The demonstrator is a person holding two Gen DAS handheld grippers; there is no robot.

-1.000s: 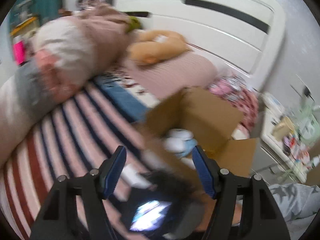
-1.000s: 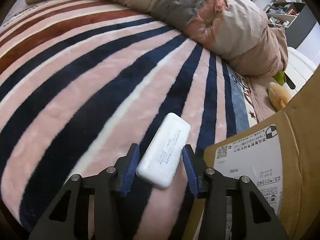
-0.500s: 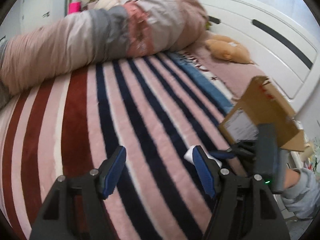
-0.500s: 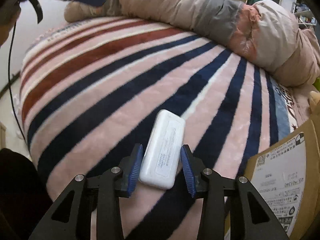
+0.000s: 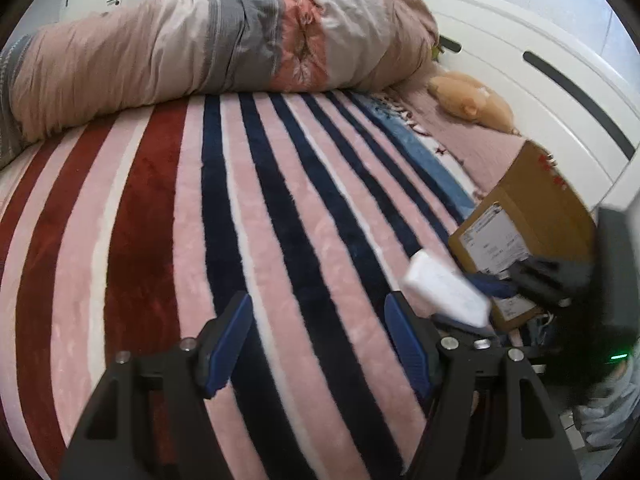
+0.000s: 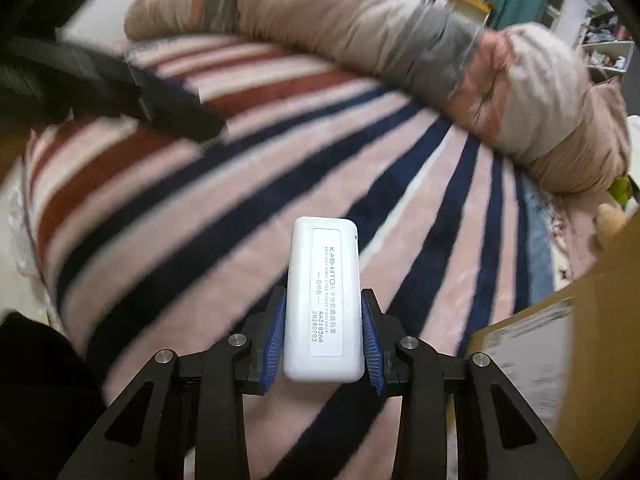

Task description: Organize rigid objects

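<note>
Right claw (image 6: 323, 336) clamps white case (image 6: 322, 300), seemingly above blanket (image 5: 280, 240) beside box (image 5: 532, 216)

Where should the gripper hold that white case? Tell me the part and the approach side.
Grip the white case across its two long narrow sides, near one end, coming in along its length. It is a slim rounded slab, so those sides are flat and parallel. The right gripper holds it that way; the left gripper is open.

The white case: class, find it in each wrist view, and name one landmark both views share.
Left wrist: white case at lower right, held by the right gripper.
Right wrist: bottom centre, white case clamped between blue pads.
Shared landmark: cardboard box.
</note>
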